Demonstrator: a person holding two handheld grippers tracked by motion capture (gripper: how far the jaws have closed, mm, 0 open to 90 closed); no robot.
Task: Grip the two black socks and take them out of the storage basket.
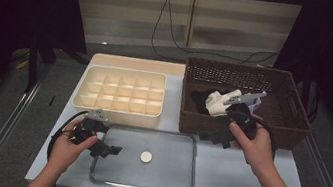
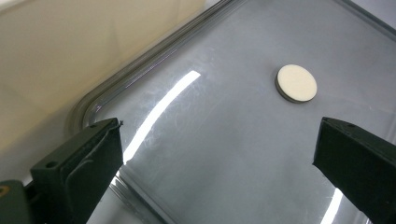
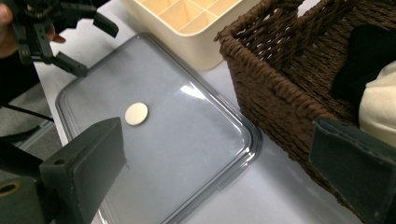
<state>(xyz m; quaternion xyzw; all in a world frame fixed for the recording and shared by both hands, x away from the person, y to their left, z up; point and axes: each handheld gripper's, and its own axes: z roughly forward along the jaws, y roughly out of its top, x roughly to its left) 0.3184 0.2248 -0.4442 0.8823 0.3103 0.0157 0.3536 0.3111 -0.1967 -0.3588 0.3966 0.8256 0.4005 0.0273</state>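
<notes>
One white disc point(image 1: 146, 157) lies near the middle of the single metal tray point(image 1: 175, 186), apart from both grippers. The left gripper point(image 1: 110, 151) hovers wide open and empty over the tray's left edge; the right gripper point(image 1: 216, 137), also wide open and empty, sits at the near wall of the one wicker basket point(image 1: 296, 125). The high view alone shows the whole divided box point(image 1: 116, 112), and white and black items point(image 1: 218, 103) in the basket.

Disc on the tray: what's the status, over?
Both grippers open, empty. Left gripper at the tray edge, aimed at the disc. Right gripper by the basket. Nothing in the way.
</notes>
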